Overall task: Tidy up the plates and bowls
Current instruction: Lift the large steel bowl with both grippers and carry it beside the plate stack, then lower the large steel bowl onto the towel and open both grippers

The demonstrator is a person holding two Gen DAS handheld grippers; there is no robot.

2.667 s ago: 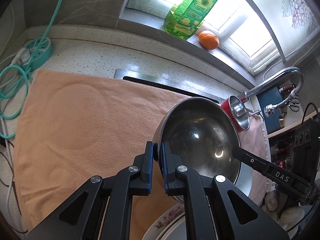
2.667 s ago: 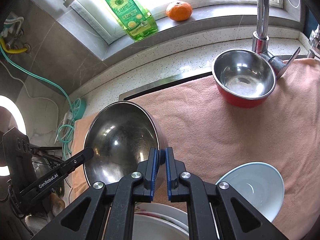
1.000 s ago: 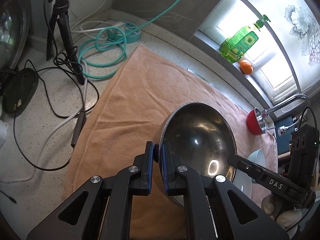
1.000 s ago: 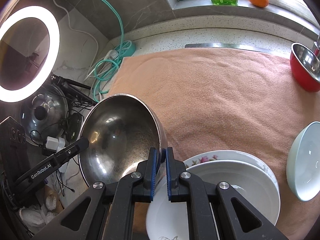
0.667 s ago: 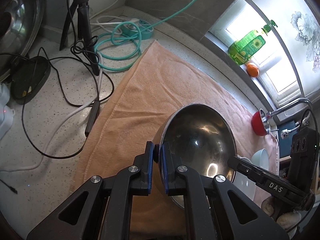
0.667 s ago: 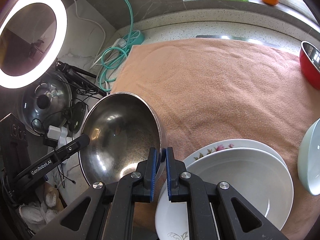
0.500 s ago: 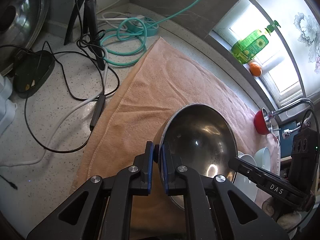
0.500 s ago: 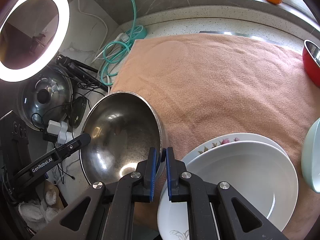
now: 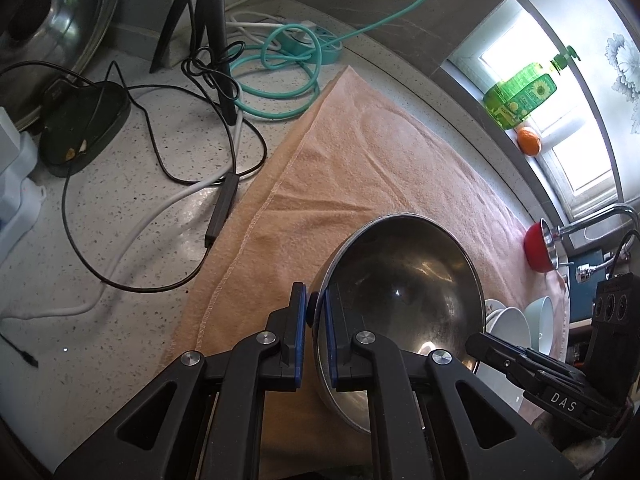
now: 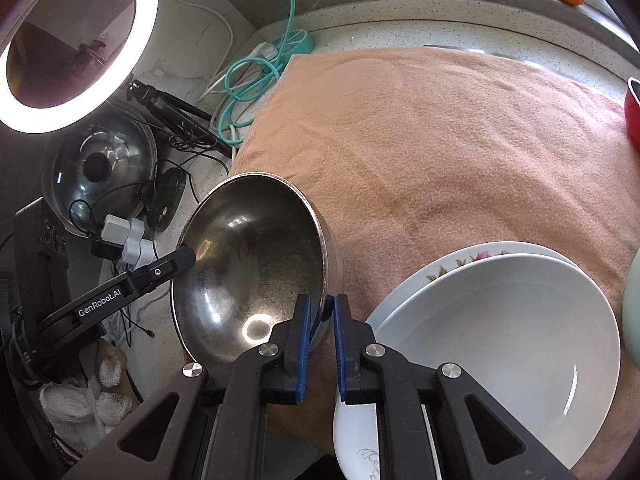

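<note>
Carried leftward since the earlier frames, the large round stainless-steel bowl (image 9: 400, 292) now hangs tilted over the near-left edge of the peach terry towel (image 9: 360, 168), with the faucet and red bowl far off to the right. Left hand-held gripper (image 9: 316, 312): blue pads clamped on the bowl's left rim. Right hand-held gripper (image 10: 320, 312): pads straddling the opposite rim, with a narrow gap showing beside the metal, so the grip looks looser though the rim stays between them. Just right of the bowl, a deep plain white plate (image 10: 500, 328) lies stacked on a rose-patterned plate (image 10: 480, 252). Beyond the towel's left edge, the speckled surface (image 9: 120, 240) carries black cables (image 9: 160, 168), a teal power strip (image 9: 316, 46) and a lit ring light (image 10: 80, 40).
</note>
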